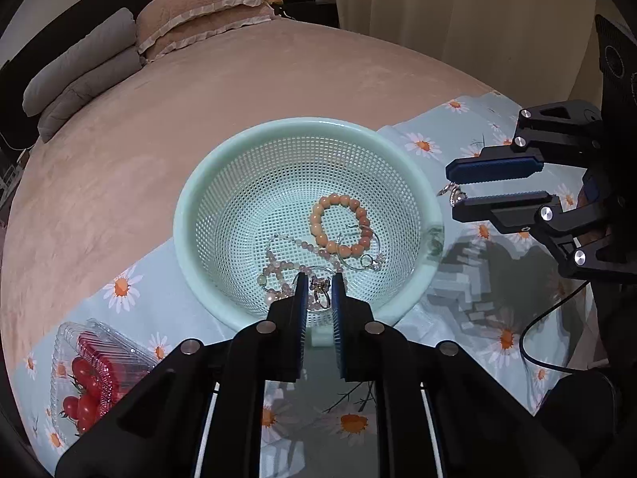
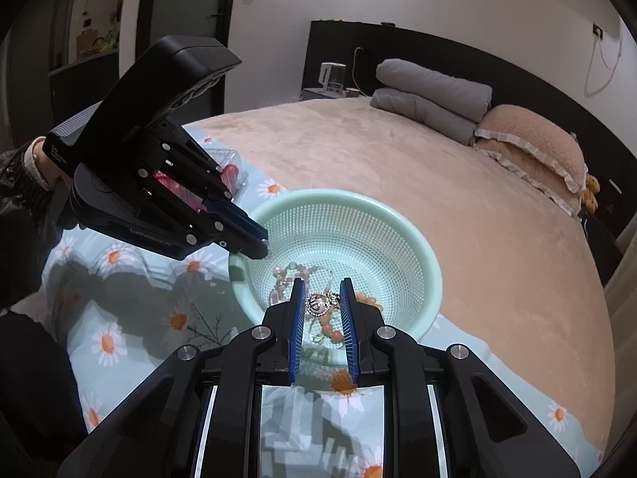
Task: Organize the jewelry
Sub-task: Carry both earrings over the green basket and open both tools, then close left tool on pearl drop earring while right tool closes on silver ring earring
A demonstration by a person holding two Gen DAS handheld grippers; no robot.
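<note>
A mint-green perforated basket (image 1: 207,183) sits on a daisy-print cloth on the bed. It holds an orange bead bracelet (image 1: 338,225), a pale pink bead strand (image 1: 278,267) and silver hoop pieces (image 1: 360,255). My left gripper (image 1: 319,279) hovers over the basket's near side, jaws slightly apart around a small silver piece (image 1: 320,288). My right gripper (image 2: 322,283) is above the basket's rim (image 2: 432,275), with a silver earring (image 2: 318,303) between its blue pads; in the left wrist view that earring (image 1: 452,193) dangles at the fingertips.
A clear plastic box of cherry tomatoes (image 1: 85,378) lies on the cloth (image 1: 422,143) to the left. Grey folded quilts (image 1: 79,67) and pink pillows (image 1: 199,12) are at the head of the bed. A black cable (image 1: 533,342) runs at the right.
</note>
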